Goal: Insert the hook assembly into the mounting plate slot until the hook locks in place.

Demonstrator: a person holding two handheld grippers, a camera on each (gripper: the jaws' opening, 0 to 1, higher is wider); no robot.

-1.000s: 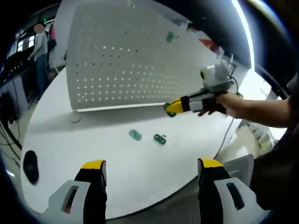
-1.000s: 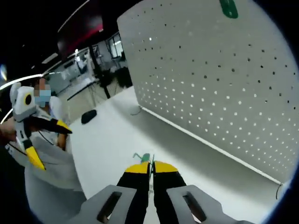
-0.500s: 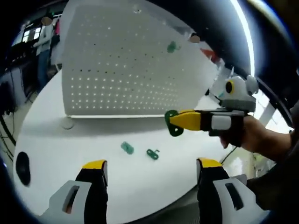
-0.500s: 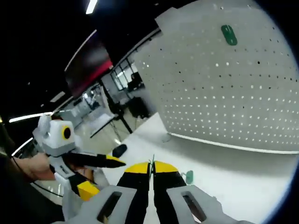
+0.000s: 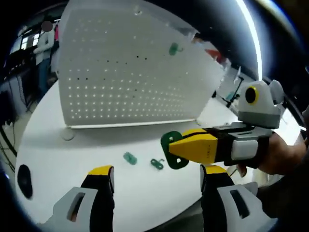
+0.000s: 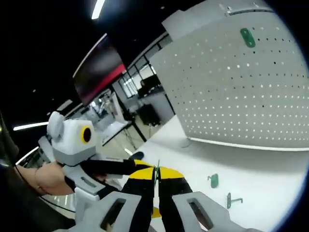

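Right tool (image 5: 170, 149): clamped on a green hook (image 5: 170, 145), raised above the counter (image 5: 63, 159).
Left tool (image 5: 154, 178): jaws spread, empty.
Spare hooks (image 5: 129, 158): lying on counter.
Pegboard (image 5: 125, 72): upright, one hook (image 5: 173, 48) already mounted.
Advice: square hook to holes, press until seated.

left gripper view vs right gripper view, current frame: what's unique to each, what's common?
Left gripper view alone: the right gripper, jaws shut on a green ring-shaped hook part, seen from outside; the left gripper's wide-open jaws; a dark oval object at the table edge.

Right gripper view alone: the left gripper's white body beside it, and a dim office background.

Both: the white perforated pegboard with one green hook mounted high, the white table, and two loose green hook pieces.
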